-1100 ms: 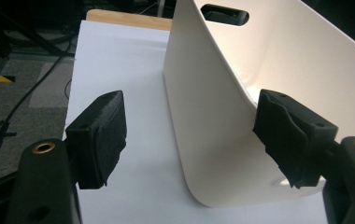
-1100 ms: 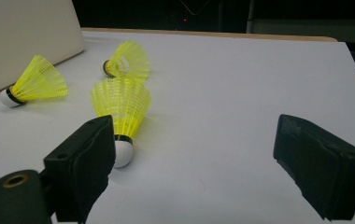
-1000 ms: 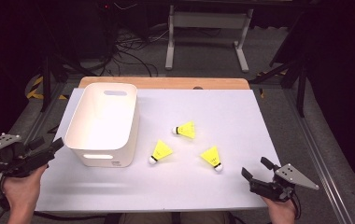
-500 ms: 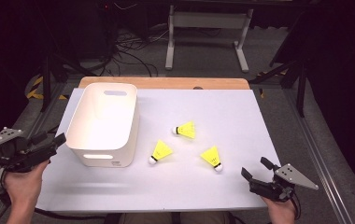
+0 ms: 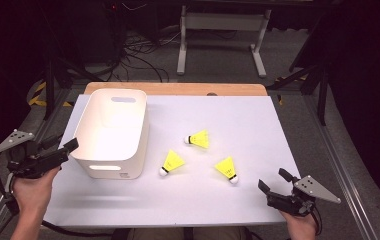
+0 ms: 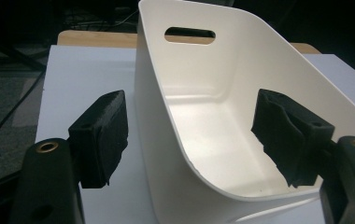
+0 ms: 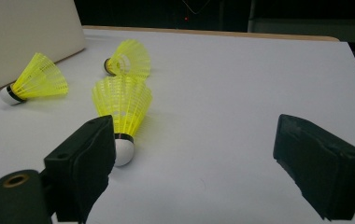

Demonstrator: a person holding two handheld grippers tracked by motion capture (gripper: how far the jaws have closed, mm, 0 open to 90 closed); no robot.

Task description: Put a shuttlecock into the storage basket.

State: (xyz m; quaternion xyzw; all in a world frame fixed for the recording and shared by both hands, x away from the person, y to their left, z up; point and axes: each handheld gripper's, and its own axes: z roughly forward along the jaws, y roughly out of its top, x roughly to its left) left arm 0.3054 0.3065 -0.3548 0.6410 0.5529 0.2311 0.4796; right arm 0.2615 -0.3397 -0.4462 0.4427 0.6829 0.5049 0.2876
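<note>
The right hand-held gripper (image 5: 273, 188) hovers low over the near right corner of the bench (image 5: 258, 125), its jaws spread wide with nothing between them. The nearest shuttlecock (image 5: 227, 169) lies just ahead of it and slightly to its left; in the right gripper view this shuttlecock (image 7: 121, 112) rests on its side with its white cork tip next to the left jaw, outside the gap, and its yellow skirt pointing away. Farther ahead and to the left of that gripper lie a second shuttlecock (image 5: 171, 163) and a third shuttlecock (image 5: 199, 139), apart from one another.

The left hand-held gripper (image 5: 63, 152) is also open and empty. It sits at the near left corner of the white tub (image 5: 112, 131); in the left gripper view the tub's near left wall (image 6: 166, 154) rises between the two jaws, one pad outside the tub and the other over its inside, neither seen touching it.

Counted: three yellow shuttlecocks with white tips, all on the bench to the right of the tub; one tub, with a handle slot in its far wall. A small dark mark shows on the tub's near wall in the high view, too small to read.
</note>
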